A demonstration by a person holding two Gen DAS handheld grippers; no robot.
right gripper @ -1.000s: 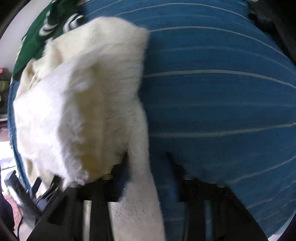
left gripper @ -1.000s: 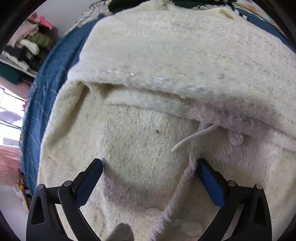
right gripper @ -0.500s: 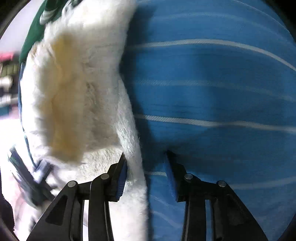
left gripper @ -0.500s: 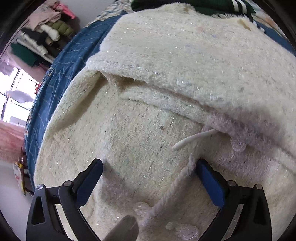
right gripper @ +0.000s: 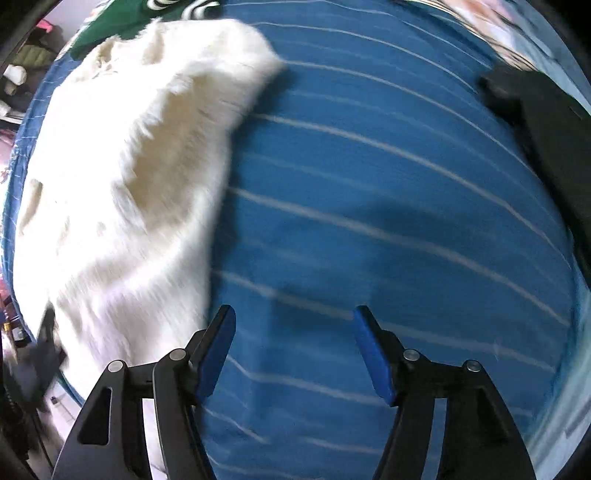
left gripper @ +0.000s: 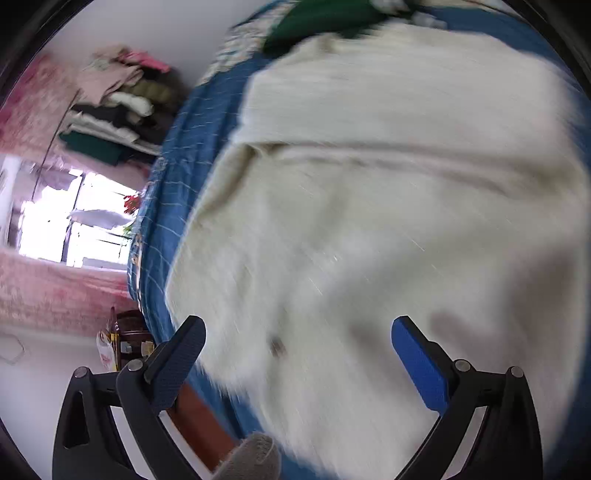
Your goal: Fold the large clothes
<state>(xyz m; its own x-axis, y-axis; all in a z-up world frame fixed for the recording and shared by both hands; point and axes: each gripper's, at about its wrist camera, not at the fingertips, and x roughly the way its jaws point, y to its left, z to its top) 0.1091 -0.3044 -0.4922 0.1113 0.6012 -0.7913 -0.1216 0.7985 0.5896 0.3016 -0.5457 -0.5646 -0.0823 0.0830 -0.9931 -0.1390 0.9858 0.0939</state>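
Both my left gripper (left gripper: 297, 350) and right gripper (right gripper: 293, 343) gape empty; fluffy cream sweater (left gripper: 369, 221) looks soft, floppy, so I'd pinch its hem

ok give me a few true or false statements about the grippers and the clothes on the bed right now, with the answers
1. The left hand-held gripper is open and holds nothing. True.
2. The right hand-held gripper is shut on the cream garment. False: it is open, over bare blue bedspread, with the garment to its left.
3. A green garment lies beyond the cream one. True.
4. The bedspread is plain red. False: it is blue with thin pale stripes.
5. A dark item lies on the bed at the right edge of the right wrist view. True.
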